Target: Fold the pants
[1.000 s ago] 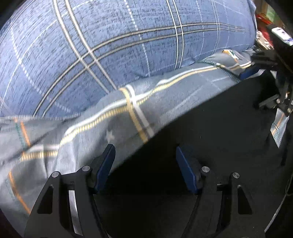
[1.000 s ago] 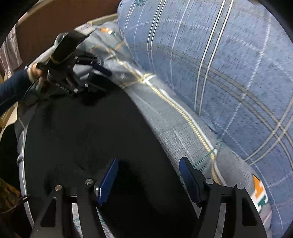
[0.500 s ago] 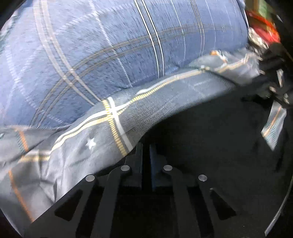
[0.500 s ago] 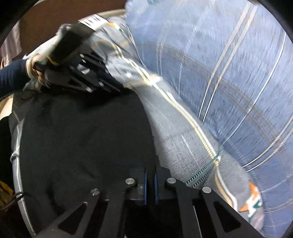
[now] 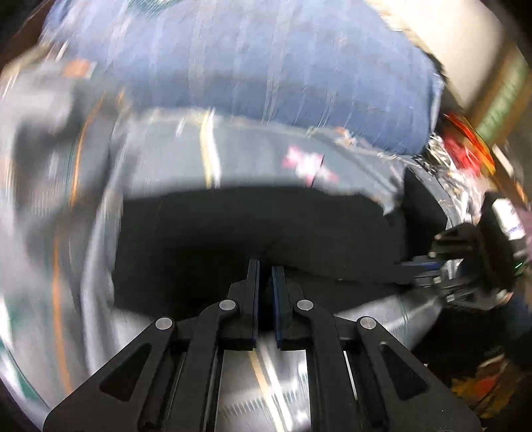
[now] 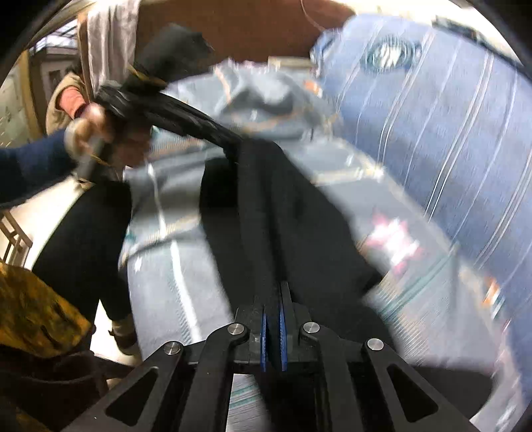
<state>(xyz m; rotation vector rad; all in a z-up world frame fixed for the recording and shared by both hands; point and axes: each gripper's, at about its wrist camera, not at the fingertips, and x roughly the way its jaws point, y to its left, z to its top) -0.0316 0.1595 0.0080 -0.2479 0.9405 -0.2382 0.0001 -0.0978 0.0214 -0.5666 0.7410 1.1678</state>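
Observation:
The black pants (image 5: 252,229) lie on a grey patterned bedsheet (image 5: 232,156). My left gripper (image 5: 265,266) is shut on the near edge of the pants. My right gripper (image 6: 273,292) is shut on another edge of the pants (image 6: 299,212), which stretch taut from it up to the left gripper (image 6: 229,143). In the left wrist view the right gripper (image 5: 419,269) shows at the right, clamped on the pants' edge. Both views are motion-blurred.
A large blue plaid pillow (image 5: 266,73) lies behind the pants and also shows in the right wrist view (image 6: 432,109). A brown headboard (image 6: 252,30) stands at the back. Red and foil clutter (image 5: 465,149) sits at the right. The person's leg (image 6: 83,232) is at the bed's left edge.
Both grippers closed on the pants' edge, then lifted it and pulled it toward me, away from the pillow. The pants are now raised and stretched between the two grippers.

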